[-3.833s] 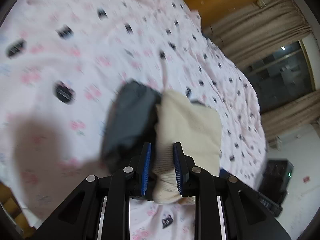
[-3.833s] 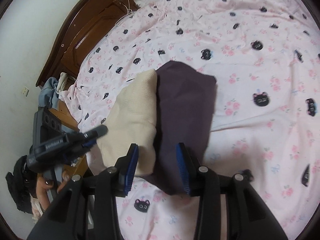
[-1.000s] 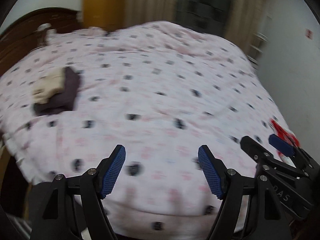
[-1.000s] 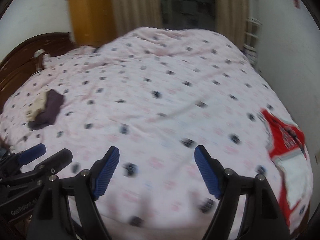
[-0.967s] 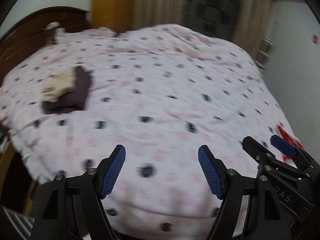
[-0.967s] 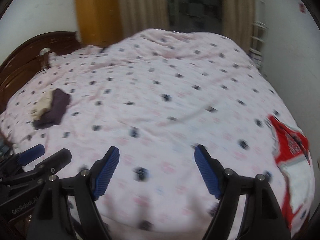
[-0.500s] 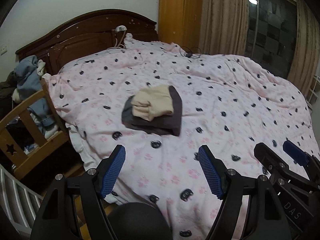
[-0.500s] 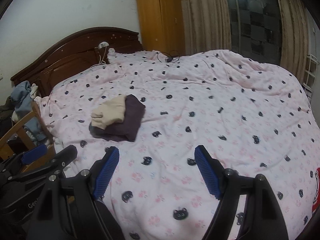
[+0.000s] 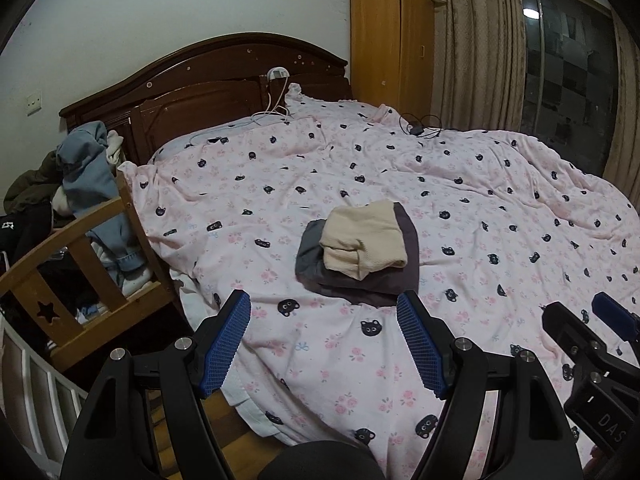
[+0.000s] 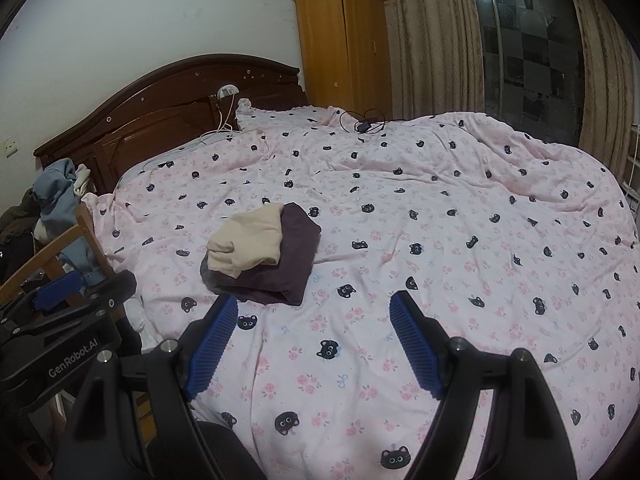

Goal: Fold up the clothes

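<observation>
A folded cream garment [image 9: 364, 245] lies on top of a folded dark purple-grey garment [image 9: 406, 280] on the pink cat-print bedspread [image 9: 480, 208]. The stack also shows in the right wrist view, cream [image 10: 248, 244] on dark [image 10: 288, 264]. My left gripper [image 9: 324, 344] is open and empty, held back from the stack over the bed's near edge. My right gripper [image 10: 312, 340] is open and empty, to the right of the stack and short of it. Each gripper shows at the edge of the other's view.
A dark wooden headboard [image 9: 208, 80] stands at the far end, with a wooden wardrobe [image 9: 390, 40] and curtains beside it. A wooden rail with piled clothes [image 9: 80, 176] stands left of the bed. Charger cables [image 10: 364, 122] lie near the pillows.
Both grippers have let go of the stack, drawn back from the bed and swung around. Since half a second ago the views are almost unchanged, with the stack lying still.
</observation>
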### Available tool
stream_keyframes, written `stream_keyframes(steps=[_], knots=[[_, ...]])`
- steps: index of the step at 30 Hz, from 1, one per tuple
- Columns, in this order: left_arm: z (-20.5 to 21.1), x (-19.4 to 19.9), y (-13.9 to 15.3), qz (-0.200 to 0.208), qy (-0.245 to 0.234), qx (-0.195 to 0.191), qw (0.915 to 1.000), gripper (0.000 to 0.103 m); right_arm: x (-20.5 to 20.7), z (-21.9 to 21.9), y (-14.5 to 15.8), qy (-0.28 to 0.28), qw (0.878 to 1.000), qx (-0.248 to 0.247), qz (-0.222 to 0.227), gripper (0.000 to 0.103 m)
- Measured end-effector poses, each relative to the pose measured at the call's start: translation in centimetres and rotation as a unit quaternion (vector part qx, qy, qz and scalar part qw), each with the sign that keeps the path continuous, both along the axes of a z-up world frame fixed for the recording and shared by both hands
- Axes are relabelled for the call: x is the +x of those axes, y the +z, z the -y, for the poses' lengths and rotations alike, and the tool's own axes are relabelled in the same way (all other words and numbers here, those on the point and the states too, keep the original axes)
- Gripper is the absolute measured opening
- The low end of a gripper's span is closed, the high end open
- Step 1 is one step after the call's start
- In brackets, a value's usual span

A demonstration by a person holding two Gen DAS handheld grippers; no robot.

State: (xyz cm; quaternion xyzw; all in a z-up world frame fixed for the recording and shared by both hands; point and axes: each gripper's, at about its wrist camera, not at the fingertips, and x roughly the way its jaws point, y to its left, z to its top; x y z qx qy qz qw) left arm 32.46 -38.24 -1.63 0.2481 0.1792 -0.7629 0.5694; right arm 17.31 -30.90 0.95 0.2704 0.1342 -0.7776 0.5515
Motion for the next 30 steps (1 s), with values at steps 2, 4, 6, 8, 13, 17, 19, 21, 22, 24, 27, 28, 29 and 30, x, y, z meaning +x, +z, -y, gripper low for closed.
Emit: stream_keyframes(steps=[2,4,6,8,13,17,19,21,22,24,27,28,29,30], knots=[[0.21,0.3,0.03,0.001,0.005,-0.001,1.0,0.072,0.09,0.12,-0.07,0.002,1.0,0.002,0.0,0.08],[0.4,0.61,0.07,0.0,0.011,-0.002,0.9999,0.073,0.24,0.13,-0.26,0.003,1.0,0.004,-0.001,0.08],[0.5,0.85,0.13,-0.003,0.012,-0.004,0.9999,0.075,0.3,0.21,-0.4,0.004,1.0,0.006,0.0,0.08],[0.64,1.02,0.2,-0.005,0.012,-0.005,0.9999,0.076,0.35,0.28,-0.49,0.005,1.0,0.008,0.0,0.08],[0.68,1.11,0.38,-0.001,0.014,-0.012,0.9998,0.076,0.45,0.32,-0.46,0.005,1.0,0.008,0.0,0.08],[0.62,0.99,0.45,0.006,0.014,-0.017,0.9997,0.076,0.54,0.37,-0.43,0.006,1.0,0.009,-0.001,0.08],[0.63,1.04,0.48,0.003,0.012,-0.016,0.9998,0.076,0.59,0.32,-0.44,0.006,1.0,0.009,-0.001,0.08],[0.65,0.93,0.43,0.007,0.011,-0.015,0.9998,0.076,0.63,0.29,-0.44,0.007,1.0,0.009,-0.001,0.08],[0.67,0.86,0.4,0.009,0.011,-0.015,0.9998,0.076,0.63,0.3,-0.42,0.007,1.0,0.009,0.001,0.08],[0.7,0.71,0.34,0.014,0.01,-0.014,0.9997,0.076,0.61,0.32,-0.4,0.008,1.0,0.01,0.004,0.08],[0.7,0.53,0.28,0.019,0.01,-0.013,0.9997,0.076,0.57,0.27,-0.4,0.009,1.0,0.01,0.007,0.08],[0.65,0.52,0.3,0.017,0.009,-0.014,0.9997,0.076,0.58,0.24,-0.39,0.01,1.0,0.009,0.007,0.08],[0.6,0.51,0.32,0.016,0.008,-0.014,0.9997,0.076,0.59,0.22,-0.38,0.01,1.0,0.009,0.007,0.08],[0.54,0.56,0.34,0.014,0.007,-0.014,0.9998,0.076,0.61,0.21,-0.38,0.01,1.0,0.009,0.006,0.08]])
